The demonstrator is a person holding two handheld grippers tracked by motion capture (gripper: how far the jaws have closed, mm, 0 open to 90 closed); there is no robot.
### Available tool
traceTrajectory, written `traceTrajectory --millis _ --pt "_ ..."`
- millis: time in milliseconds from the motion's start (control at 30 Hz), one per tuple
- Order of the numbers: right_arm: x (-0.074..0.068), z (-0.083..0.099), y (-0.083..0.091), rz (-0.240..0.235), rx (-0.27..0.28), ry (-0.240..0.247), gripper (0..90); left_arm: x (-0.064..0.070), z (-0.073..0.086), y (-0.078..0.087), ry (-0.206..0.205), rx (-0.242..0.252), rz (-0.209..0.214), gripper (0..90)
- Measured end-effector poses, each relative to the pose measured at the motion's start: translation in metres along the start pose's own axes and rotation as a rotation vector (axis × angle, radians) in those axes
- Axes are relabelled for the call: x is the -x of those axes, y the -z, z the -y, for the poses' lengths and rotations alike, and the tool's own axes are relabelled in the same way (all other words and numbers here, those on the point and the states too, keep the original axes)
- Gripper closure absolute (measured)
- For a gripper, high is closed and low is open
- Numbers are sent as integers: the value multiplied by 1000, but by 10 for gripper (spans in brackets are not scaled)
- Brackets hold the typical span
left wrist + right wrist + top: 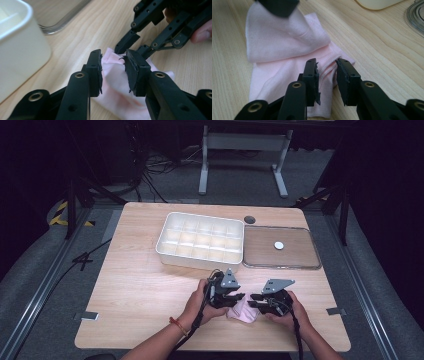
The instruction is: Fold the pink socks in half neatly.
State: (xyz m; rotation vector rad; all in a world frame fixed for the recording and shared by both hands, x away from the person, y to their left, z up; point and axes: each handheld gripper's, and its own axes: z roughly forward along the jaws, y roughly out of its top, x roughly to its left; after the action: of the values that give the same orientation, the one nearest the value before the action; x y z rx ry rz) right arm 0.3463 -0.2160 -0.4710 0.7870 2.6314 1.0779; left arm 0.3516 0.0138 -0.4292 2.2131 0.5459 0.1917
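Currently a small pink cloth (243,311) lies near the front edge of the table (135,295), a bit right of centre, between the two grippers. Soft thin knit, matte, folded and rumpled; in the right gripper view (287,55) one flap is folded over the rest and the ribbed part bunches up between the jaws. Its long axis I can't call reliably from the high view, too small there. Left gripper (113,67): jaws parted with cloth between the pads, a gap visible on both sides, so not clamped. Right gripper (326,75): jaws parted too, straddling a raised ridge of fabric, pads near it but not closed. Both are rigid black plastic, with worn, frayed pad edges. Table is pale wood-grain laminate. Toward the back edge sits a white plastic organiser box (201,240), rectangular with rounded corners and a grid of compartments; touching its right side, a clear flat lid (281,247) with a white round spot.
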Motion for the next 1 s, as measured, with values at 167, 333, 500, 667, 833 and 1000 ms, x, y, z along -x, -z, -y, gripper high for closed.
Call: traceTrajectory --millis 167,333,500,667,833,1000 --pt "0 0 0 0 0 1 705 -2 4 18 -20 6 -3 731" --pt "-1 0 0 0 0 -7 709 -1 24 16 -59 -76 21 784" --pt "-1 1 0 0 3 -5 709 10 40 7 -94 -132 33 732" --pt "-1 1 0 5 3 1 709 17 42 2 -122 -125 29 722" --pt "-1 1 0 3 5 -1 705 16 47 -5 -125 -136 23 702" --pt "-1 0 1 15 -2 1 644 18 48 -7 -111 -136 20 702"
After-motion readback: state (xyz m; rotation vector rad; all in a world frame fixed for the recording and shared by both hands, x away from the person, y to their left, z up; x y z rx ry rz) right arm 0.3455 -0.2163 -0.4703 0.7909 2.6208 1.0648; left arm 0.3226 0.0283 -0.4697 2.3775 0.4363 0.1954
